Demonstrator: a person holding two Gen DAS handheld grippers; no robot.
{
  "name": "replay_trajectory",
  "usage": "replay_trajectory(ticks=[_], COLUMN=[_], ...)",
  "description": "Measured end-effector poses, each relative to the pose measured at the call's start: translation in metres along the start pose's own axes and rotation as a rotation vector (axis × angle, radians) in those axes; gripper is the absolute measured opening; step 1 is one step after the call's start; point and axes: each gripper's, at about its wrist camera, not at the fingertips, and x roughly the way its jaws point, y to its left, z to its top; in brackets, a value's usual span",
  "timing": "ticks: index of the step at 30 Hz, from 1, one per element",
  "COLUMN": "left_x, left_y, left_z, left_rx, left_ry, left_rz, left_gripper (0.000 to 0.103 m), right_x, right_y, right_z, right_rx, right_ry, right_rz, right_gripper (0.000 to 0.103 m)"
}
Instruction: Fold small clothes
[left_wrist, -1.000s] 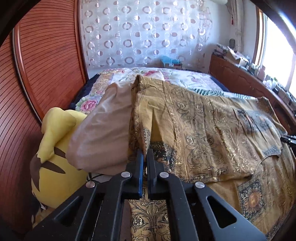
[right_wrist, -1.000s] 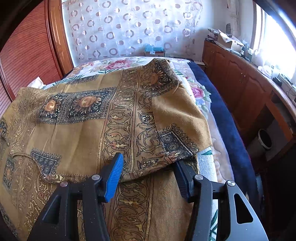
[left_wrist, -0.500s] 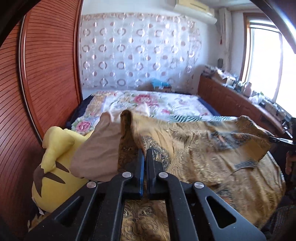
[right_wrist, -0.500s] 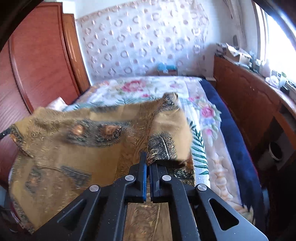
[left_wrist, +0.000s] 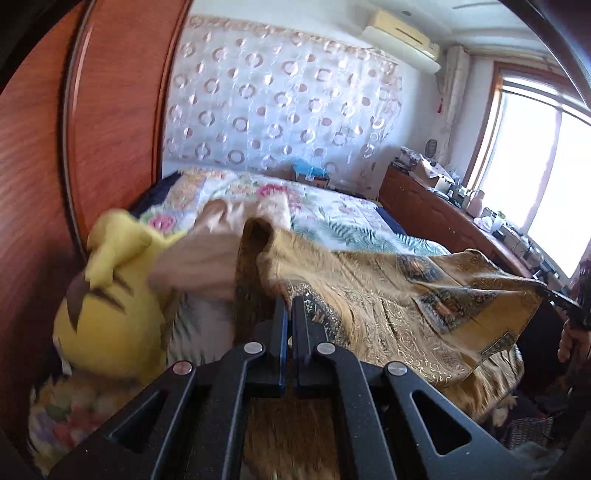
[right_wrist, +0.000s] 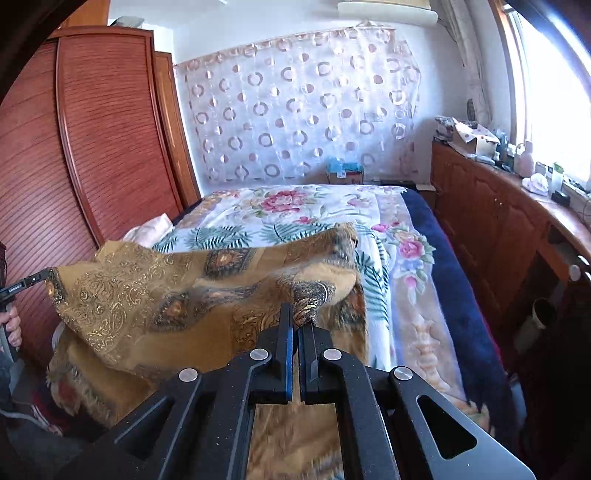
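- The left gripper (left_wrist: 287, 308) sits low in the frame, its two black fingers pressed together on a fold of the mustard-gold patterned garment (left_wrist: 388, 295).
- From the pinch, the garment stretches away to the right, lifted off the floral bedspread (left_wrist: 332, 210) that lies beyond the fingertips.
- At the far right, the right gripper (left_wrist: 554, 295) meets the cloth's other corner; its grip looks closed, though it is too small to be sure.
- Left of the fingers lies a yellow plush toy (left_wrist: 110, 314), blurred, touching a beige cloth (left_wrist: 207, 262).
- Further left stands a reddish wooden wardrobe (left_wrist: 74, 147).
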Motion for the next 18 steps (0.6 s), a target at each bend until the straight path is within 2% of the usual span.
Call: replay_trajectory(ticks=[6,12,17,18], left_x=[-0.001,0.018,0.019,0.019], left_y=[0.014,0.019,0.010,0.009], left_z=[-0.044,-0.069,-0.067,-0.065], left_rx=[-0.035,-0.035,-0.009,-0.004], left_ry=[0.095,0.179,0.182,0.177], left_rz=[0.069,0.114,0.098,0.094], left_gripper=[0.003,0.003,0.003,0.003], right_x=[-0.009,0.035,0.046,0.047], right_y=[-0.007,-0.013,-0.017,-0.017], right_z=[-0.031,-0.077,-0.075,-0.069], right_rx=[0.011,0.037,0.049,0.045], right_ry=[0.077,0.223,0.224,0.219], right_rz=[-0.031,-0.062,-0.050,-0.046], right_gripper=[0.002,0.002,0.002,0.007])
